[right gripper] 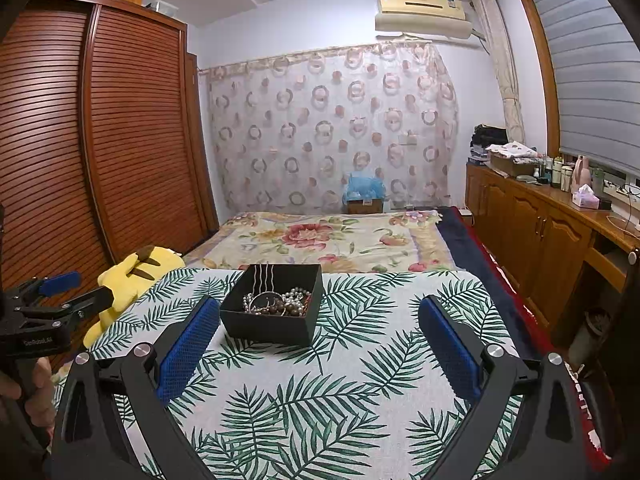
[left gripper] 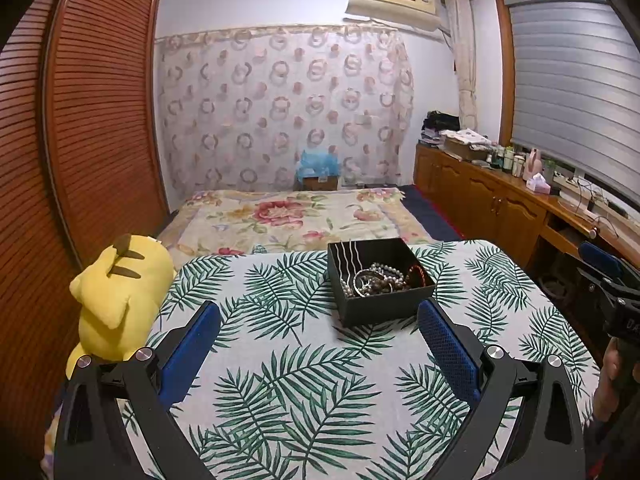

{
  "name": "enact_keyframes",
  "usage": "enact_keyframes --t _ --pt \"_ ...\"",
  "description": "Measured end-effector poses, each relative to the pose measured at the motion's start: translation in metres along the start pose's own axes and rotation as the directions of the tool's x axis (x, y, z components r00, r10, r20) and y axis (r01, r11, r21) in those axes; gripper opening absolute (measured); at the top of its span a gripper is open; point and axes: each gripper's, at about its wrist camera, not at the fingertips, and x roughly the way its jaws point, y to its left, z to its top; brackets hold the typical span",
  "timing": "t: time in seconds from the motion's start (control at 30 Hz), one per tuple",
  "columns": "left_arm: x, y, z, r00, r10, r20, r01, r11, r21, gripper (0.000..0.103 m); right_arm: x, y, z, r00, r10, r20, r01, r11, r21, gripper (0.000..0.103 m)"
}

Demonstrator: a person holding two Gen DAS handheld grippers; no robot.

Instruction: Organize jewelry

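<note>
Presently, from left to right, a yellow plush toy (left gripper: 116, 296) is lying at the edge of a palm-leaf tablecloth (left gripper: 280, 380), and a black open box (left gripper: 380, 304) is standing near its middle. Pearl strands, a dark bead bracelet (left gripper: 382, 286) and wavy hairpins (left gripper: 347, 256) are being held tangled together inside it. The left gripper (left gripper: 320, 344) and right gripper (right gripper: 320, 340) are being held short of the box, fingers spread wide, nothing being pinched. Either sorting out or a finished gathering is being suggested; which cannot be judged.
</note>
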Motion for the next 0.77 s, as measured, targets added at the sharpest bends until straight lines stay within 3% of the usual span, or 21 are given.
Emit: enact_keyframes --t 0.77 --pt "-0.0007 -0.004 0.0019 1.0 0.001 0.005 -0.001 1.0 0.001 0.095 -0.0021 0.0014 0.0005 1.0 0.002 0.002 -0.002 1.0 0.001 0.1"
